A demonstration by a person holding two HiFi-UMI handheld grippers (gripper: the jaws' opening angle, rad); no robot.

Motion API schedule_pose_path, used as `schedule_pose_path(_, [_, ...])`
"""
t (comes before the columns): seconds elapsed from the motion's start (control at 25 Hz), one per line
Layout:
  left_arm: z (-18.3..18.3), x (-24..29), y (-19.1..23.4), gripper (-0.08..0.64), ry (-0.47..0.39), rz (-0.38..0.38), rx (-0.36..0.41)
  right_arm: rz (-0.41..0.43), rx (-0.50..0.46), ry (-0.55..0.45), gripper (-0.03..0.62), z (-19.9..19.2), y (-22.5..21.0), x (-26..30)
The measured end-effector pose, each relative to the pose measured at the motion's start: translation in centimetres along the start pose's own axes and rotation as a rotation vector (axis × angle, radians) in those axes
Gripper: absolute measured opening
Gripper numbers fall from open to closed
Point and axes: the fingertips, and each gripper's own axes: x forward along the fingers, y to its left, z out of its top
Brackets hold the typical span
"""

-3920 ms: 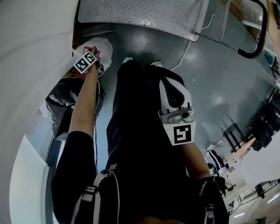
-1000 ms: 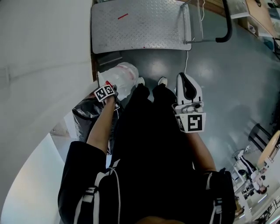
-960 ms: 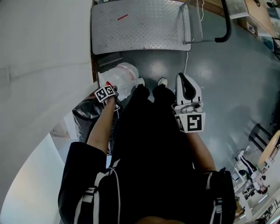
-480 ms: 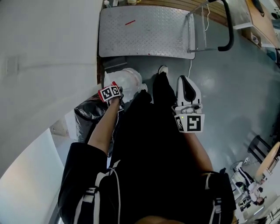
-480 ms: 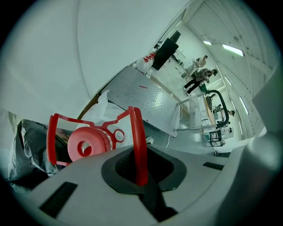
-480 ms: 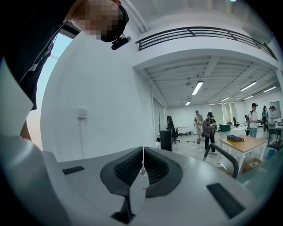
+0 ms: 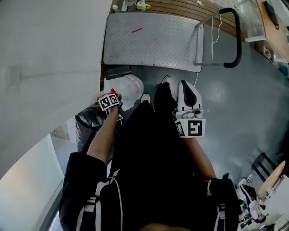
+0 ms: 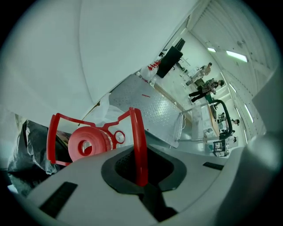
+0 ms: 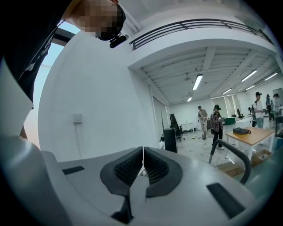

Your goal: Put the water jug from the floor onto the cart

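The clear water jug (image 7: 128,87) hangs beside the person's left leg, just short of the cart's steel platform (image 7: 153,40). My left gripper (image 7: 109,101) is shut on the jug's red carry handle (image 8: 140,145); the handle's band runs between the jaws. The red cap (image 8: 90,143) shows just beyond them, with the cart platform (image 8: 154,110) farther off. My right gripper (image 7: 186,85) hangs by the right leg, pointing forward. Its jaws (image 9: 142,170) are shut with nothing between them. The jug's lower body is hidden behind the arm and gripper.
A white wall (image 7: 49,58) runs along the left. A black plastic bag (image 7: 90,124) lies against it below the jug. The cart's black push handle (image 7: 237,40) stands at the platform's right end. Small items (image 7: 135,5) sit beyond the platform. People stand far off (image 9: 216,121).
The person has stepped toward the cart, which now sits lower and nearer in the head view. The left gripper carried the jug forward and upward. The right gripper drifted slightly left.
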Motion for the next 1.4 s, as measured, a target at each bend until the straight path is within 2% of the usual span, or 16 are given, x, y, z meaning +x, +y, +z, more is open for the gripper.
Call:
schedule_pose_path(0.2, [2.5,-0.2,-0.7,0.04,-0.064,0.009,-0.063,0.056,0.017,0.005,0.018,-0.2,-0.5,2.3])
schedule_pose_path(0.52, [7.5,-0.5,-4.0,0.04,-0.098,0.065,-0.076,0.035,0.076,-0.044,0.018,1.7,-7.8,6.0])
schedule_pose_path(0.8, [12.8,-0.2,-9.2,0.04,-0.083,0.076,0.028,0.048,0.1,-0.038,0.019,2.0,-14.5,8.2])
schedule_pose_path(1.0, [16.8,0.0,-12.3,0.04,-0.088,0.084,0.118,0.038,0.119,-0.02,0.019,1.3,-16.6,8.7])
schedule_pose_path(1.24, [20.1,1.0,-16.4,0.04,-0.085,0.047,0.128,0.058,0.132,-0.013,0.019,2.0,-16.9,9.2])
schedule_pose_path(1.4, [21.7,2.5,-18.2,0.041,-0.078,0.035,0.142,0.029,0.119,0.007,0.018,1.8,-18.0,9.2])
